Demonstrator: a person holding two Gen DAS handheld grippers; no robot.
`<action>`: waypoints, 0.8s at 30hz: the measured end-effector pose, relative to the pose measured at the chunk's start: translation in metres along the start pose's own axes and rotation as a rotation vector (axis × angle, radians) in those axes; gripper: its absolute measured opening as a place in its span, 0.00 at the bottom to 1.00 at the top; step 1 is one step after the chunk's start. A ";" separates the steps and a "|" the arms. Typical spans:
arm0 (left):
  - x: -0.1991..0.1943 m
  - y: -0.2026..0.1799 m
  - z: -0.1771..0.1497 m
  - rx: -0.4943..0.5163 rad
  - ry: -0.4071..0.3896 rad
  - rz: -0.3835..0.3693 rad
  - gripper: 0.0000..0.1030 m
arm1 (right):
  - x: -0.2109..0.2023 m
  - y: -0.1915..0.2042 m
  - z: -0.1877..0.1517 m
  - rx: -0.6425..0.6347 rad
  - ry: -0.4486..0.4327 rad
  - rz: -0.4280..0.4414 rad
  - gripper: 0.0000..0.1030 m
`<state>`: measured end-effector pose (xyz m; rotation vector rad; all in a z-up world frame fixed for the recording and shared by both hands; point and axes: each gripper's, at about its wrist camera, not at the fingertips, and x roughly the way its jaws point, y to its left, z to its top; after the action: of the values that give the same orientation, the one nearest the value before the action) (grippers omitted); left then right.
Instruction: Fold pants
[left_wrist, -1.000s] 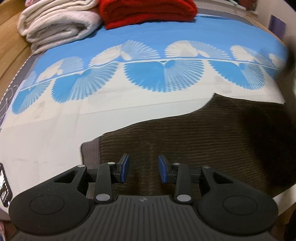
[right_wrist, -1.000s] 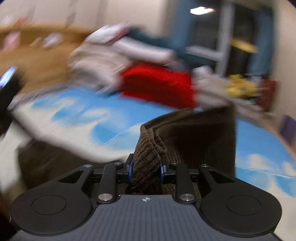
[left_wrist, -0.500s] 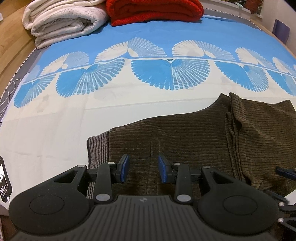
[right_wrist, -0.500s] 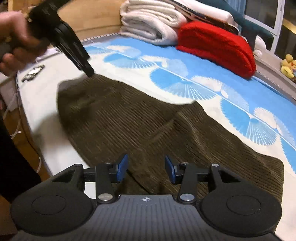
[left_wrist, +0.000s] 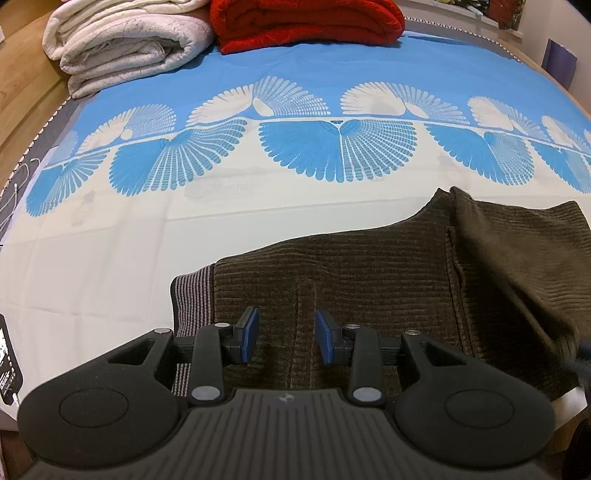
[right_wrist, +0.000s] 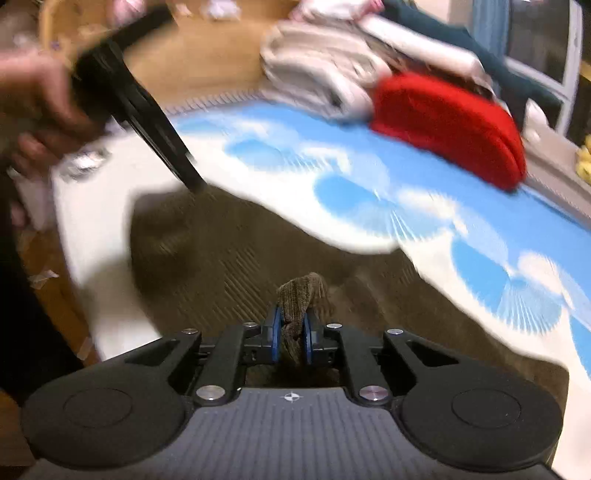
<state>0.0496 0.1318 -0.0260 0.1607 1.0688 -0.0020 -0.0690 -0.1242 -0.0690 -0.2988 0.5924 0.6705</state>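
Observation:
The brown corduroy pants (left_wrist: 369, 273) lie on the blue and white bedspread (left_wrist: 258, 92), waistband with striped lining (left_wrist: 192, 295) at the left, a folded layer on top at the right (left_wrist: 517, 251). My left gripper (left_wrist: 284, 334) is open just above the pants near the waistband. In the right wrist view the pants (right_wrist: 229, 251) spread ahead, blurred. My right gripper (right_wrist: 291, 332) is shut on a bunched bit of the pants fabric (right_wrist: 301, 291). The left gripper (right_wrist: 147, 122) and the hand holding it show at the upper left there.
Folded white blankets (left_wrist: 122, 40) and a red blanket (left_wrist: 306, 18) lie at the far end of the bed. A phone (left_wrist: 7, 358) lies at the bed's left edge. A wooden floor (right_wrist: 207, 59) lies beyond the bed's left side.
My right gripper was shut on the pants, let go and opened half a second ago, and has now shut on a bunch of fabric again. The left gripper has stayed open in place.

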 end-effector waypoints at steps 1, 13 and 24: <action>0.000 0.000 0.000 0.000 0.000 -0.001 0.37 | -0.007 0.003 -0.003 -0.024 0.005 0.039 0.12; 0.001 -0.004 0.000 0.014 0.005 -0.005 0.37 | 0.023 0.048 -0.049 -0.239 0.173 -0.010 0.54; -0.003 0.010 -0.001 -0.024 -0.011 -0.011 0.37 | 0.013 0.028 -0.015 -0.174 0.104 -0.075 0.26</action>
<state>0.0484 0.1417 -0.0222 0.1328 1.0583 0.0000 -0.0854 -0.1033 -0.0906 -0.5181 0.6198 0.6378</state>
